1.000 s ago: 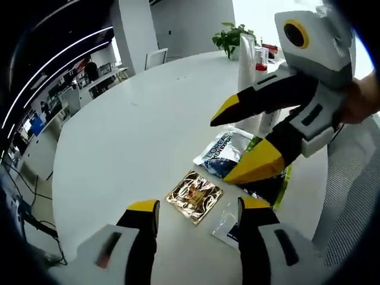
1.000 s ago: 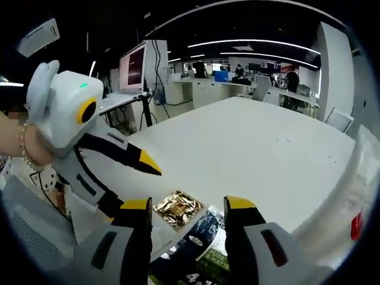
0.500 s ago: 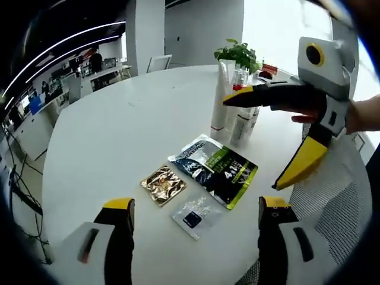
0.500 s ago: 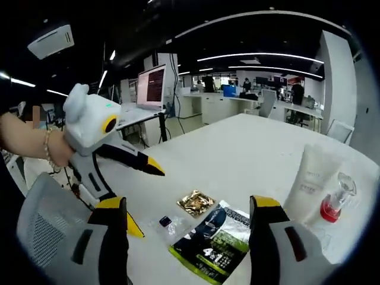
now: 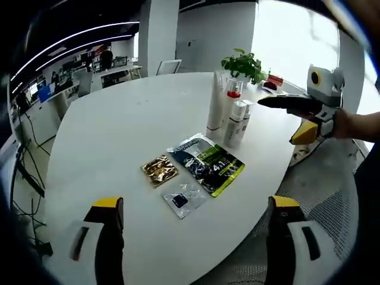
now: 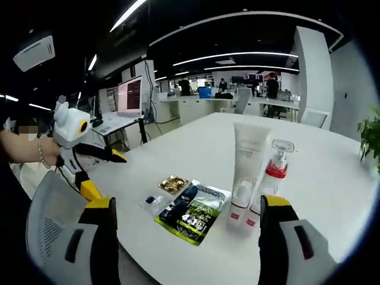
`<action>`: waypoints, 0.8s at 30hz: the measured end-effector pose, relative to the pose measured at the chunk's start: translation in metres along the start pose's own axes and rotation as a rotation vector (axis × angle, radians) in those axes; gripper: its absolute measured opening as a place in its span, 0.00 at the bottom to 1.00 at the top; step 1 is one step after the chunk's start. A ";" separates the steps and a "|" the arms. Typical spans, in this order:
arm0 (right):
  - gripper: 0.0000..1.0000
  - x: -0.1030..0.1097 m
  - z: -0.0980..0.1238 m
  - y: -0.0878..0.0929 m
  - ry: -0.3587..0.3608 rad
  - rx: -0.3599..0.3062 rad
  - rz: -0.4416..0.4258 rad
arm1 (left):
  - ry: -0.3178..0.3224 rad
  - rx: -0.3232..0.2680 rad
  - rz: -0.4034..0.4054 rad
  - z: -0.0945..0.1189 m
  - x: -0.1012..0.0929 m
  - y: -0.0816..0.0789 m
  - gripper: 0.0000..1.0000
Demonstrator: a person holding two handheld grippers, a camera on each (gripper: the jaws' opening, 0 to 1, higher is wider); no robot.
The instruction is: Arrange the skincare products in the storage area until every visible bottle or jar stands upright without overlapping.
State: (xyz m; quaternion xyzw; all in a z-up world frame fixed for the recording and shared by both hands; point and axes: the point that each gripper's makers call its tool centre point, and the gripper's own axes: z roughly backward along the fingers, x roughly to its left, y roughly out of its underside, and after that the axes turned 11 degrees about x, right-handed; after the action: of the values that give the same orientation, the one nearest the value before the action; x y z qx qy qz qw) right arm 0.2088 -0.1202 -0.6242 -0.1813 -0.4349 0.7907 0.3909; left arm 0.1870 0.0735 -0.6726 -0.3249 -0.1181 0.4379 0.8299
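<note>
Standing upright together on the round white tabletop point(image 5: 119, 136) are a tall white tube point(image 6: 248, 169), a red-collared clear pump bottle point(image 6: 274, 172) and small white bottles point(image 5: 236, 123). Beside them lie a dark green-edged pouch point(image 5: 206, 164), a gold foil sachet point(image 5: 159, 170) and a clear sachet point(image 5: 181, 199). The left gripper point(image 5: 193, 214) and right gripper point(image 6: 185, 205) hang at the edge, jaws apart and holding nothing.

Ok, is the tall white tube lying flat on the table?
No, the tall white tube stands upright on the white table, beside the clear red-collared pump bottle.
</note>
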 end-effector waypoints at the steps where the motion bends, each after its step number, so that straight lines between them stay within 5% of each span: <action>1: 1.00 -0.003 0.003 0.002 0.012 0.000 -0.003 | -0.005 -0.005 0.002 0.003 -0.001 0.001 0.99; 11: 1.00 -0.018 0.010 0.027 0.069 0.031 -0.041 | -0.040 -0.013 0.035 0.008 0.000 0.018 0.98; 24: 0.99 -0.024 0.009 0.027 0.089 0.029 -0.056 | -0.072 -0.008 0.007 0.005 0.003 0.017 0.95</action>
State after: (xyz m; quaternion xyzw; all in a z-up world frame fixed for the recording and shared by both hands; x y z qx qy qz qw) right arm 0.2057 -0.1526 -0.6428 -0.1985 -0.4106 0.7768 0.4343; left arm 0.1752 0.0847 -0.6799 -0.3126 -0.1485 0.4518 0.8222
